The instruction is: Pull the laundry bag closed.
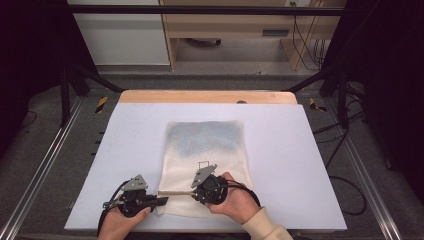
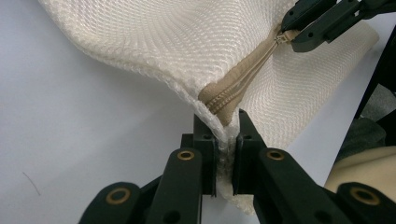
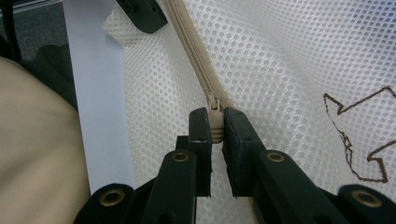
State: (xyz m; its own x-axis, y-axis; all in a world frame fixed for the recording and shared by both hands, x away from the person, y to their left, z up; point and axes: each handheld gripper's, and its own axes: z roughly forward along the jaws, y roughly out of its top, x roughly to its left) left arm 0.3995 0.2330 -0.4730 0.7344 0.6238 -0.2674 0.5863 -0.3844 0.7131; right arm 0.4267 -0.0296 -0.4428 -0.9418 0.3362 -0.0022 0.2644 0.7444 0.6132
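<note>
At the near edge of the bench [image 1: 300, 150], the left tool [image 2: 227, 135] is clamped on the corner of the mesh bag [image 1: 207, 145] at the zipper's end. Just beside it, toward the right, the right tool [image 3: 215, 122] pinches the zipper pull [image 3: 215, 123]. The zipper [image 2: 243, 84] runs left-right along the near edge; both hands lie low, with the bag flat beyond.

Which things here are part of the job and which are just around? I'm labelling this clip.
In use: mesh bag, its zipper, zipper pull, left gripper clamping the bag's corner, right gripper clamping the pull.
Just around: table, cabinet behind.
</note>
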